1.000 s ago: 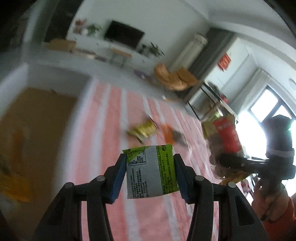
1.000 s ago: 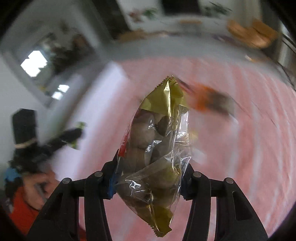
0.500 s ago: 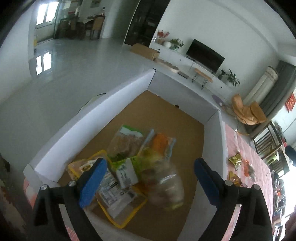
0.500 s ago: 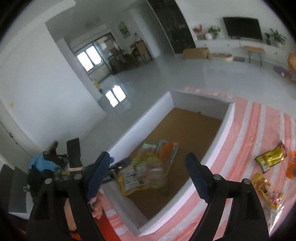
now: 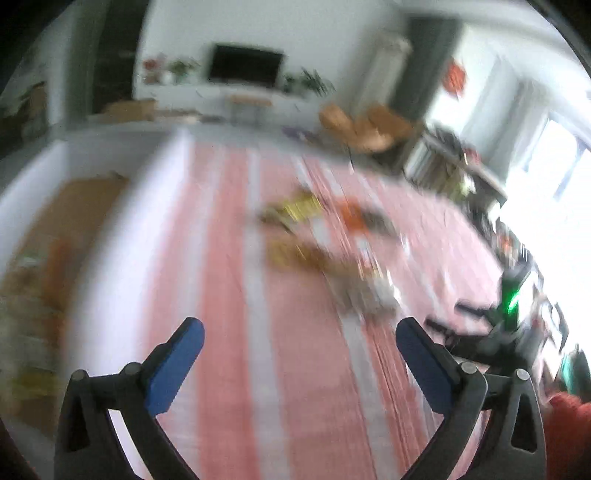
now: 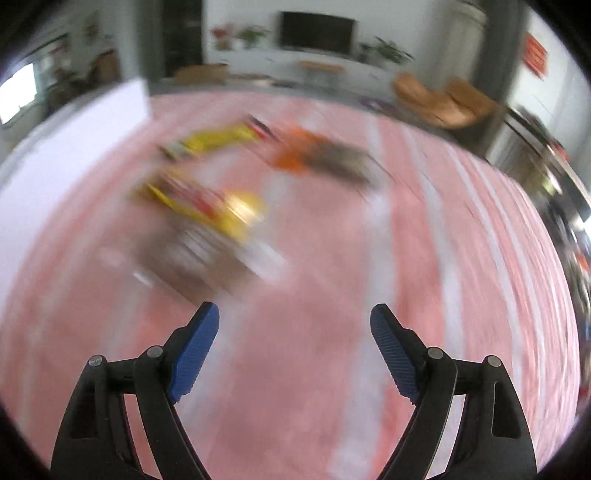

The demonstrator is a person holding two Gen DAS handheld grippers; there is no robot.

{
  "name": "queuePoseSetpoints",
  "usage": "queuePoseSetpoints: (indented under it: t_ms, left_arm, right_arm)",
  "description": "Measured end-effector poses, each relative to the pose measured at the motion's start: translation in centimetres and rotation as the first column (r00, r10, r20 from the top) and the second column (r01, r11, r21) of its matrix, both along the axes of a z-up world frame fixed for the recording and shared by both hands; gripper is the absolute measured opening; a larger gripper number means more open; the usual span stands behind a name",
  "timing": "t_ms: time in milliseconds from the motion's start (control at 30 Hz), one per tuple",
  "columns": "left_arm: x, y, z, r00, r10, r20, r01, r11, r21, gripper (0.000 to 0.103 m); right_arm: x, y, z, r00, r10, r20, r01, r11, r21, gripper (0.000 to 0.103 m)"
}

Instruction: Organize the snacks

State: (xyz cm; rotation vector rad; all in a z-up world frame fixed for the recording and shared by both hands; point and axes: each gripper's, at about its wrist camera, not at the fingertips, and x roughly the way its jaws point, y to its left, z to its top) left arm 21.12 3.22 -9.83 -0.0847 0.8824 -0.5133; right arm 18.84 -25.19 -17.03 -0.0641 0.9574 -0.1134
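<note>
1. The left gripper (image 5: 299,334) hangs over the pink-and-white striped surface (image 5: 229,295) with its blue-padded fingers (image 5: 173,365) spread wide and nothing between them.
2. The right gripper (image 6: 293,325) is spread just as wide above the same striped surface (image 6: 332,332), also holding nothing.
3. Both views are smeared with motion blur, so small details on the packets cannot be read.
4. The white-walled box (image 5: 122,236) sits along the left side of the surface as the left gripper looks at it. Its brown floor shows, and a blurred heap of snack packets (image 5: 26,295) lies inside it at the near end.
5. Loose packets lie on the surface to the right of the box, well apart from its wall: a yellow packet (image 6: 218,138) farthest back, an orange-and-dark packet (image 6: 314,155) beside it on the side away from the box, and a yellow-and-red packet (image 6: 207,206) closer in.
6. In the right wrist view, a clear, brownish packet (image 6: 207,254) lies touching or overlapping the yellow-and-red one; the blur hides which.
7. None of these loose packets touches either gripper.
8. The right gripper also shows at the far right edge of the left view, away from the box, with a green light glowing on it.
9. Beyond the surface, a television (image 6: 317,33) stands against the back wall.
</note>
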Motion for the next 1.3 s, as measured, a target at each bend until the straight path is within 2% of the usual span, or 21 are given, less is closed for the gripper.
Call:
queuePoseSetpoints:
  t_ms: [67,200,267,367,400,700,1300]
  left_arm:
    - [0.3,-3.5,-4.2,0.998,-0.028,-0.051,0.033,0.996,0.084,0.102]
    - [1.2,-6.6,-8.8,0.997,-0.019,-0.071,0.034,0.974,0.223,0.101]
    - [2.0,-7.1,-9.1,1.000,0.000,-0.019,0.005,0.963,0.268,0.102]
    - [3.1,-7.4,-9.9,0.999,0.004,-0.033,0.005,0.958,0.287,0.103]
    - [3.5,-7.5,-9.9,1.000,0.004,-0.011,0.000,0.952,0.306,0.103]
    - [5.0,-7.8,-9.8,1.000,0.008,0.010,-0.010,0.958,0.287,0.103]
    - [4.8,-7.7,-9.7,1.000,0.007,0.010,-0.010,0.958,0.287,0.103]
  right_arm:
    - [-1.6,-1.9,-1.1,0.999,-0.045,0.003,0.045,0.999,0.006,0.086]
    - [-3.0,-2.0,-2.2,0.999,-0.044,0.007,0.044,0.999,0.001,0.086]
    - [-3.6,-2.7,-2.7,0.998,-0.049,0.031,0.048,0.999,0.025,0.089]
    - [-3.4,-3.8,-3.0,0.997,-0.082,0.012,0.080,0.991,0.104,0.094]
    - [-3.4,-4.0,-2.8,0.995,-0.096,0.015,0.094,0.990,0.108,0.094]
    - [-3.3,-3.8,-2.7,0.994,-0.108,0.013,0.106,0.990,0.096,0.094]
    - [-3.3,-3.8,-2.8,0.994,-0.107,0.012,0.105,0.990,0.097,0.094]
